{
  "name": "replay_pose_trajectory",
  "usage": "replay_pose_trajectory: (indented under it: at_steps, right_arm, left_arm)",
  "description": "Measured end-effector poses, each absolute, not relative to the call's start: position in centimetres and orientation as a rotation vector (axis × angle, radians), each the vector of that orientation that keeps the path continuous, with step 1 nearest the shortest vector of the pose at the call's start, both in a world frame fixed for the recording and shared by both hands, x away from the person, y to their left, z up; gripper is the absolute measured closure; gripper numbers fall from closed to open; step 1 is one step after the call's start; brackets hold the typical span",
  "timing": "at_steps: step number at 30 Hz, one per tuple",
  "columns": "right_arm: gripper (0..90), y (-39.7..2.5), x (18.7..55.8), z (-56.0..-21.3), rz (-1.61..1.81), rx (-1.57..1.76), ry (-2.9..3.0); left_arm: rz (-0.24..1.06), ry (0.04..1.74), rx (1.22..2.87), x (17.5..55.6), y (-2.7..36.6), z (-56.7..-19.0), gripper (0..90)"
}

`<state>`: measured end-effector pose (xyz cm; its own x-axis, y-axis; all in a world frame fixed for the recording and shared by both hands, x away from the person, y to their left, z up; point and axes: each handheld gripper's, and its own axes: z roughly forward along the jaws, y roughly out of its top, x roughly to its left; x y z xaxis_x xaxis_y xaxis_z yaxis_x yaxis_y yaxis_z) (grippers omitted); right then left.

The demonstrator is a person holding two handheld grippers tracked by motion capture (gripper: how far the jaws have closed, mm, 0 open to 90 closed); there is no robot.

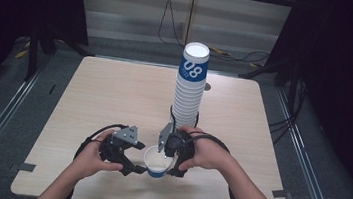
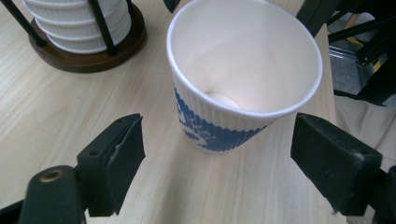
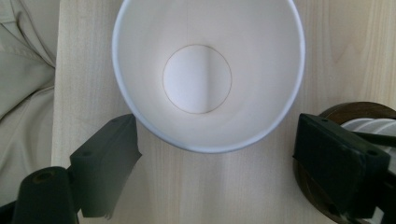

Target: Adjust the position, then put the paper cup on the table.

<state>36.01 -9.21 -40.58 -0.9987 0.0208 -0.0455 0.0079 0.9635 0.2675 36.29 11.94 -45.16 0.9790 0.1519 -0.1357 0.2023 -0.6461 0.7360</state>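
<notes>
While viewed from above: paper cup (image 1: 157, 163) upright on surface (image 1: 115, 92), lower centre of frame, between left claw (image 1: 130, 160) and right claw (image 1: 170, 154); tall cup stack (image 1: 189, 88) just behind.

Left gripper view: left claw (image 2: 217, 154) spread, cup (image 2: 243, 74) centred ahead, untouched.

Right gripper view: right claw (image 3: 217, 161) spread, looking down into cup (image 3: 205, 74), wooden holder base (image 3: 345, 116) at right edge.

Best closed gently, mid-wall, to avoid crushing rim.

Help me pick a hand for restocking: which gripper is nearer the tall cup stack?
Right. The right gripper sits just in front of the cup stack, by its base; the left gripper is farther left, across the single cup.
</notes>
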Motion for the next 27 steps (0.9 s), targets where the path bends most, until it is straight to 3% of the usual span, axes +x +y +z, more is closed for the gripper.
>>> replay_pose_trajectory:
  at_steps: [27]
  right_arm:
    - [13.6,-12.6,35.5,-41.4,0.625,0.172,3.039]
  left_arm:
    - [-0.072,0.314,2.274,36.3,13.3,-45.2,16.8]
